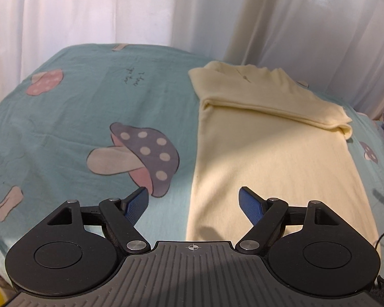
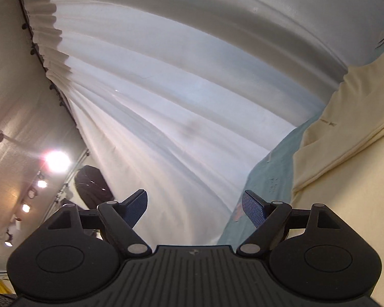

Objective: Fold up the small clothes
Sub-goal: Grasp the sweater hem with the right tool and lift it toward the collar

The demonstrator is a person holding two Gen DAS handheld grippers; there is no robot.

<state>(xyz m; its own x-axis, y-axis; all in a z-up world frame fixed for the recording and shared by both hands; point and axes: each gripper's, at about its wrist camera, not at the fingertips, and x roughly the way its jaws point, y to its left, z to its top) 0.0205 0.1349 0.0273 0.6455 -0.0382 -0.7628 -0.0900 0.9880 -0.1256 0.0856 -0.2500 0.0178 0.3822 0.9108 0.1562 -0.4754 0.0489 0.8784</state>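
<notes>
The left gripper [image 1: 194, 199], a black two-finger tool with blue ribbed pads [image 1: 137, 204], hangs above a bed with its jaws spread wide and nothing between them. Directly beneath and just ahead of it lies a teal cotton bedsheet printed with spotted mushrooms [image 1: 64, 128]; one large grey-and-pink mushroom print [image 1: 140, 153] sits just beyond the left pad. Under and ahead of the right pad stretches the pale yellow knit garment [image 1: 268, 158], lying flat on the sheet, its long body running away from the tool. At the garment's far end a part is folded across it, forming a thick band with a rolled edge at the right. Beyond the bed hangs a white pleated curtain [image 1: 115, 12].

The right gripper [image 2: 194, 204], of the same build, is likewise spread wide and empty, and points roughly level toward the curtain in a tilted view. To the right of its right pad the same yellow garment [image 2: 345, 153] fills the edge of the view, with a strip of the teal sheet [image 2: 268, 174] between it and the curtain [image 2: 179, 89]. Far to the left of the tool, bright ceiling lamps [image 2: 56, 161] glare against a pale wall, near a dark bag-like shape [image 2: 92, 181] that is too blurred to identify.
</notes>
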